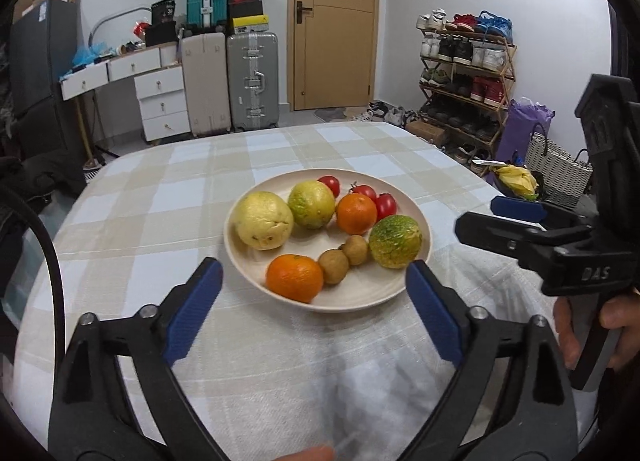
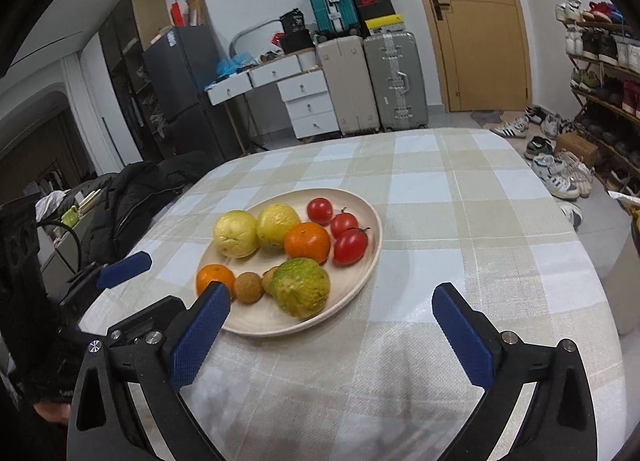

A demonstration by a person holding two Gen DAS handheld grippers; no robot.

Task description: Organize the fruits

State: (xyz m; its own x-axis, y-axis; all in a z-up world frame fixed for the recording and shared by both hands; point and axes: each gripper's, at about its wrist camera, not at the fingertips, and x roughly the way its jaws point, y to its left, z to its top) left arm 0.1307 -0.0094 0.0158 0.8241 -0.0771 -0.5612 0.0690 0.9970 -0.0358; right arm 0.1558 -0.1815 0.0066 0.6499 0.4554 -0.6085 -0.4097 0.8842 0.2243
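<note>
— Checked tablecloth (image 1: 168, 197) carries the cream plate (image 1: 360, 293) with all fruits; where are the grippers?

— Left gripper (image 1: 314, 293) is wide open, nearest orange (image 1: 295, 277) straight ahead. Right gripper (image 2: 332, 317), also wide open, has the plate ahead-left.

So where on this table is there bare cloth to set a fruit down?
Bare tablecloth lies right of the plate out to the table's edge, and behind the plate toward the suitcases. The strip in front, between plate and right gripper, is bare too. The plate is crowded: three tomatoes and an orange are packed together.
</note>
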